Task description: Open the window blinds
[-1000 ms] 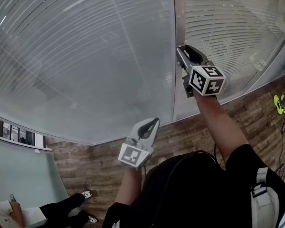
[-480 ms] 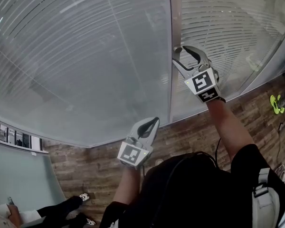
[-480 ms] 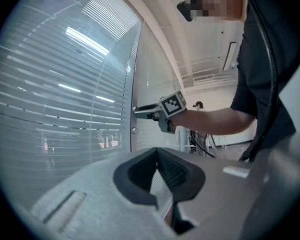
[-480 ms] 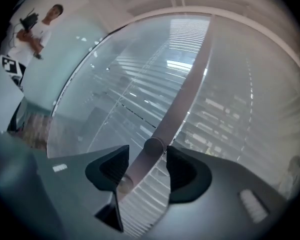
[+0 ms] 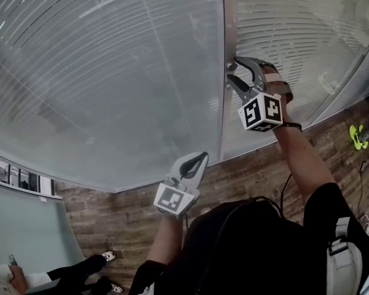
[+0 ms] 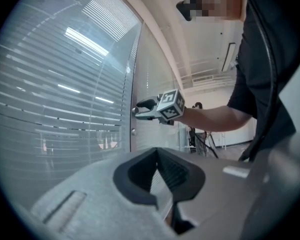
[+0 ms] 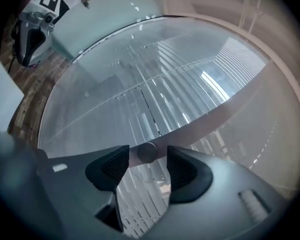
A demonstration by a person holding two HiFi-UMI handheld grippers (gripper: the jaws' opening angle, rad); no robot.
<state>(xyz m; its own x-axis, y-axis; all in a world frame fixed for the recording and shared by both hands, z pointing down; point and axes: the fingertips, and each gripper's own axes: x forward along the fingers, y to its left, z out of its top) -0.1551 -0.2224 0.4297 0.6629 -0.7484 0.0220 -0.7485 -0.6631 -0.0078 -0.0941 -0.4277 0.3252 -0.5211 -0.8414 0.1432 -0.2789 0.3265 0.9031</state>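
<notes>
Horizontal blinds (image 5: 111,72) hang behind the glass wall, with their slats partly turned. A small round knob (image 7: 148,152) sits on the upright frame post (image 5: 230,17) between two panes. My right gripper (image 5: 232,70) is at the post. Its jaws have just opened and now stand wide on either side of the knob without pressing it. In the right gripper view the gripper (image 7: 148,158) has the knob centred between its dark pads (image 7: 110,166). My left gripper (image 5: 195,162) hangs lower and back from the glass, shut and empty, also seen from its own camera (image 6: 158,151).
Wood-look floor (image 5: 264,165) runs along the foot of the glass. A seated person's legs and shoes (image 5: 101,260) are at the lower left, beside a pale teal panel (image 5: 24,226). A yellow-green thing (image 5: 358,134) lies on the floor at far right.
My right gripper has rolled about its own axis at the knob, and its jaws have gone from closed on the knob to wide apart. The left gripper has stayed put.
</notes>
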